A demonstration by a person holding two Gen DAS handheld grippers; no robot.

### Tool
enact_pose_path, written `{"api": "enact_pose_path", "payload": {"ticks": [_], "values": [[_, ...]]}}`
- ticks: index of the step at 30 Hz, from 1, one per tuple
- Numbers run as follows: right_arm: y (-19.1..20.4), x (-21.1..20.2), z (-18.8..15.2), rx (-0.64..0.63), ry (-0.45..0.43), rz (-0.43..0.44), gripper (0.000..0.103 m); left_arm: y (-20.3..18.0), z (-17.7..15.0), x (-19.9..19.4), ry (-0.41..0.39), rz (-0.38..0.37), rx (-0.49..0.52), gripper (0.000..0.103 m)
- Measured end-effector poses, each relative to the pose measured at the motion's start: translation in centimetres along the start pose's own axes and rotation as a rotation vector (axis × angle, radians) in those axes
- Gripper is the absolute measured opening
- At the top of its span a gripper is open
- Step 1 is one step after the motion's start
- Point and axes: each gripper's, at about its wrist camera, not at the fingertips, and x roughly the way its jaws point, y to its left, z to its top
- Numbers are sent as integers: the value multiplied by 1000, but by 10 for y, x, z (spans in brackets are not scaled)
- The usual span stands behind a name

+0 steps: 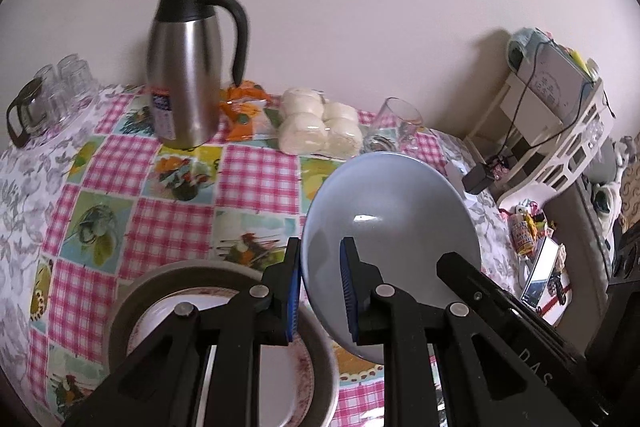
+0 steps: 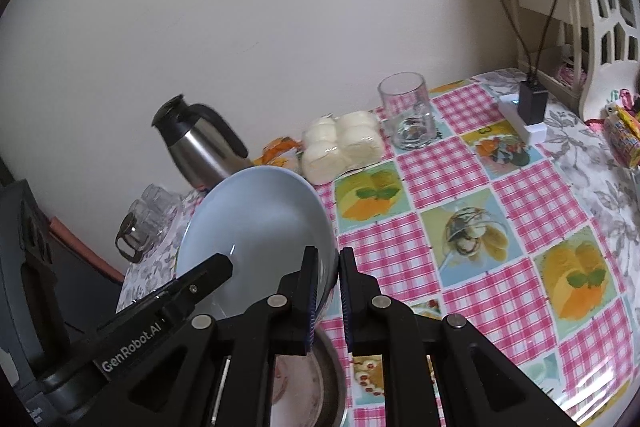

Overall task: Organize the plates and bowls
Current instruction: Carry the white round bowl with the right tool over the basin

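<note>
A light blue bowl [image 1: 392, 219] hangs tilted above the checked tablecloth, held by both grippers on opposite sides of its rim. My left gripper [image 1: 321, 247] is shut on the rim's left edge, its blue pads either side of the wall. A finger [image 1: 480, 287] of the right gripper reaches in from the right. In the right wrist view the same bowl [image 2: 256, 227] sits left of centre, with my right gripper [image 2: 328, 253] shut on its right rim and a finger [image 2: 200, 279] of the left gripper across its lower left. Below lies a white plate with a pink floral border [image 1: 168, 311] inside a grey dish [image 1: 120, 307].
A steel thermos jug [image 1: 188, 67], an orange snack packet [image 1: 244, 111], bagged white buns [image 1: 316, 127] and a glass mug [image 2: 408, 111] line the wall. Glass cups [image 1: 52, 91] stand far left. A charger on a white power strip [image 2: 528, 111] and a white shelf [image 1: 560, 131] are at the right.
</note>
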Motion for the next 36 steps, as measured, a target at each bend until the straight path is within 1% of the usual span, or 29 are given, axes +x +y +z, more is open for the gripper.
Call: {"api": "enact_pose_path", "payload": {"ticks": [3,7,11,16,23,33,36], "values": [[15,2,-6,-32,12,7,12,18,-7,-6,7,8,-34,19],[29,10,-19,-51,52,36,13,39,-17,-17,5,14,-74,19],[48,17,-38,-101,92,37,14,60,-29,-24,10,42,-107,19],[65,26,-55,-146,139,44,14,81,-45,-29,30,44,-146,19],[76,33,-71,-193,180,18,14,90,-59,-30,55,81,-147,19],[82,44,-81,-230,223,-13,14,95,-62,-29,61,94,-154,19],[83,45,-82,-242,223,-28,14,94,-62,-28,60,99,-151,19]]}}
